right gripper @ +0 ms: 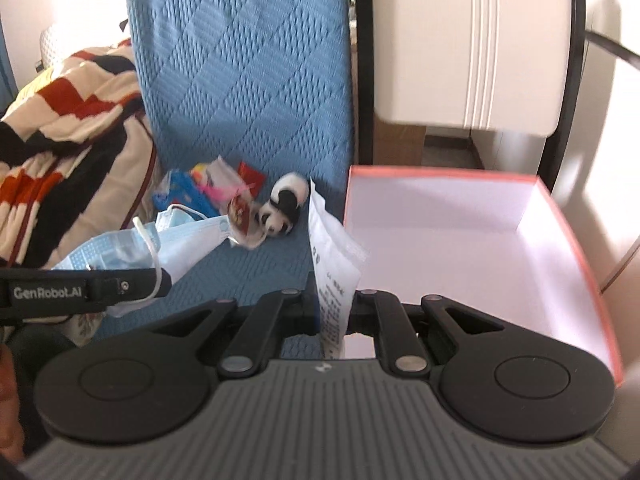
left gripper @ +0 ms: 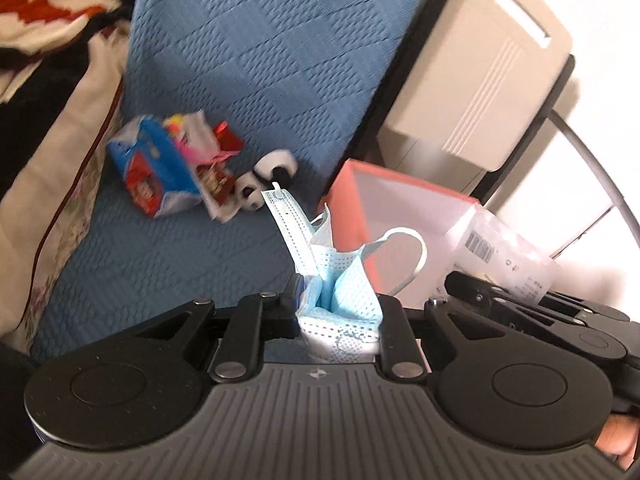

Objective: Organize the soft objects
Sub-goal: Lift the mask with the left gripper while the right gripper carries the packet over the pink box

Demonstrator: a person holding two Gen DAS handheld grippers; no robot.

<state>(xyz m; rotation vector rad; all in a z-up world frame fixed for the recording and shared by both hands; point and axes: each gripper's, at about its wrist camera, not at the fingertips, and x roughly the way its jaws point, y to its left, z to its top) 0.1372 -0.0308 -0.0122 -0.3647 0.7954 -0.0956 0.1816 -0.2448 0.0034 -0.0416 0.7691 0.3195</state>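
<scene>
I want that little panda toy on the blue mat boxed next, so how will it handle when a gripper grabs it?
The panda toy looks plush, so it probably squashes and weighs little. Its rounded body may roll if nudged on the blue mat. It touches the snack packets, which may shift when it lifts.

Pale blue pleated face mask (left gripper: pixel 340 280): soft non-woven cloth, dimpled.
Blue quilted bed cover (right gripper: pixel 240 80): matt textured cloth.
Coral-rimmed box (right gripper: pixel 576 240): smooth white card inside.

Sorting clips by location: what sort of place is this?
Probably a bedroom: a blue quilted bedspread, a rumpled striped blanket beside it, and a pale bedside cabinet.
</scene>
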